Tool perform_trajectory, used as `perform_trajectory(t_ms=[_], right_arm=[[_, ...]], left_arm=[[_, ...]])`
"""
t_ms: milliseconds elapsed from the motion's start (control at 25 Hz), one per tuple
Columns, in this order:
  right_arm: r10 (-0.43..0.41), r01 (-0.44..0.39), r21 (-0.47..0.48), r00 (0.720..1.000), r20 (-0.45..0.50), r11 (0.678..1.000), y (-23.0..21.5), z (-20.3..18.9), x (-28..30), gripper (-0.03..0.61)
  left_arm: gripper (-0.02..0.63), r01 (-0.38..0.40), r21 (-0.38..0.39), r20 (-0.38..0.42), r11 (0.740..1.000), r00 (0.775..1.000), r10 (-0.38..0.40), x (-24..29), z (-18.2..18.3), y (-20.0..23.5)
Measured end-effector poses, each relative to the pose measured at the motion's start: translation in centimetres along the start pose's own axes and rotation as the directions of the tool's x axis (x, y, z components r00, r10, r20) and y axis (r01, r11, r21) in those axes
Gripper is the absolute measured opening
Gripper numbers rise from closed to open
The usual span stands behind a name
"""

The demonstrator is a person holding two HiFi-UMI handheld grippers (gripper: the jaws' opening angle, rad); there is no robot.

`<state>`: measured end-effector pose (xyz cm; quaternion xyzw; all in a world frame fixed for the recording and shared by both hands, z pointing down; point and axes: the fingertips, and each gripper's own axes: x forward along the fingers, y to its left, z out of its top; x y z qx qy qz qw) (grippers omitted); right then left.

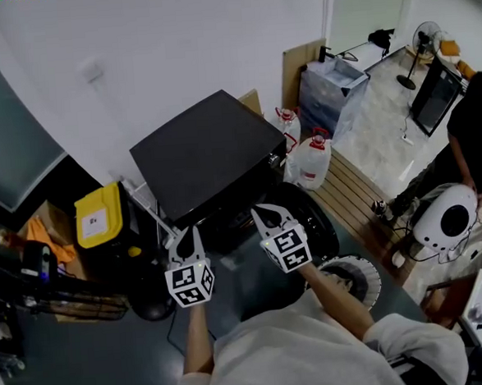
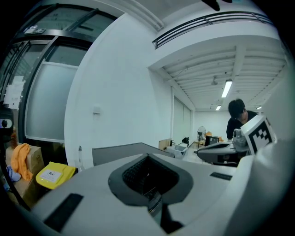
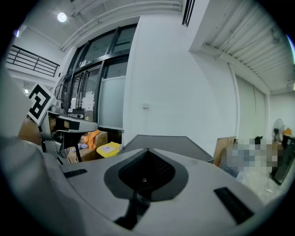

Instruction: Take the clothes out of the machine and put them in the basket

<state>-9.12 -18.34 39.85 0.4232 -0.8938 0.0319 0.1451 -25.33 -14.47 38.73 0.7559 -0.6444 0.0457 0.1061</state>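
— Where are the clothes now?
— I see none. The machine (image 1: 205, 149) hides its front under its dark top. The white ribbed basket (image 1: 363, 274), I think, waits right of the machine so the carry is short.
— And your tongs?
— My left tongs (image 1: 188, 232) and right tongs (image 1: 260, 212) are both clenched on nothing and aim at the machine's front.

The machine (image 1: 205, 153) has a dark, matt top, smooth and barely reflective. The left gripper (image 1: 188, 232) and right gripper (image 1: 261, 213) wear matt white plastic shells, with dark, finely ribbed pads (image 3: 146, 169) (rubbery by the look). The yellow bin (image 1: 100, 215) is smooth, faintly glossy plastic, and the water jugs (image 1: 311, 163) are translucent plastic. Matt wooden slats (image 1: 349, 190) adjoin pale polished floor tiles (image 1: 383, 124). Soft orange cloth (image 2: 20, 159) drapes over a brown cardboard box (image 2: 34, 162).
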Motion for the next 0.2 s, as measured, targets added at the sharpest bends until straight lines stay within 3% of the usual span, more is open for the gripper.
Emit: perform_trajectory(t_ms=[200], right_arm=[[-0.011,0.011,-0.011,1.000,0.015,1.000,-0.19,-0.17,-0.04,0.021]], left_arm=[[0.018,0.005,0.000,-0.001,1.000,1.000,-0.005,-0.16,-0.10,-0.05]])
